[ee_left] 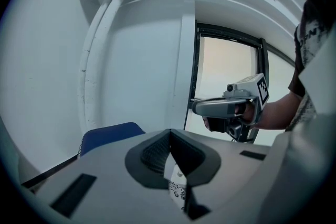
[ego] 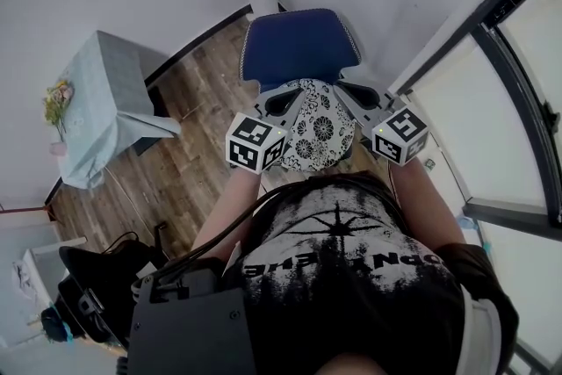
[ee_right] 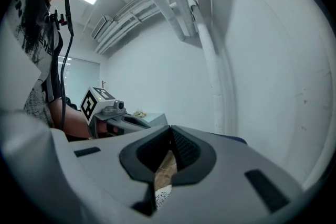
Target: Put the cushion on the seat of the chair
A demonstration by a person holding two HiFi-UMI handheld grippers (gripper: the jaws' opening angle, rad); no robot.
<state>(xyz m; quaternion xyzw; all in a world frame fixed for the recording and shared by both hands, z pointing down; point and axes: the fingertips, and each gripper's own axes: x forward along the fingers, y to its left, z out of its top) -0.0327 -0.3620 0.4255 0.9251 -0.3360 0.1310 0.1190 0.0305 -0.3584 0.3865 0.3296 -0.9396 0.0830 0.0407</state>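
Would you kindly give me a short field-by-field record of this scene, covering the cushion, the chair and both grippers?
cushion: round, black-and-white floral, held at the chair's near edge
chair: blue, its top bare where visible
left gripper: shut on the cushion's left edge
right gripper: shut on the cushion's right edge
cushion resting on chair: cannot tell
side table: pale cloth, left of the chair
flowers: at the side table's far left edge

Round white cushion with black flower print, held aloft by two opposite edges, at the front seat edge of the blue chair
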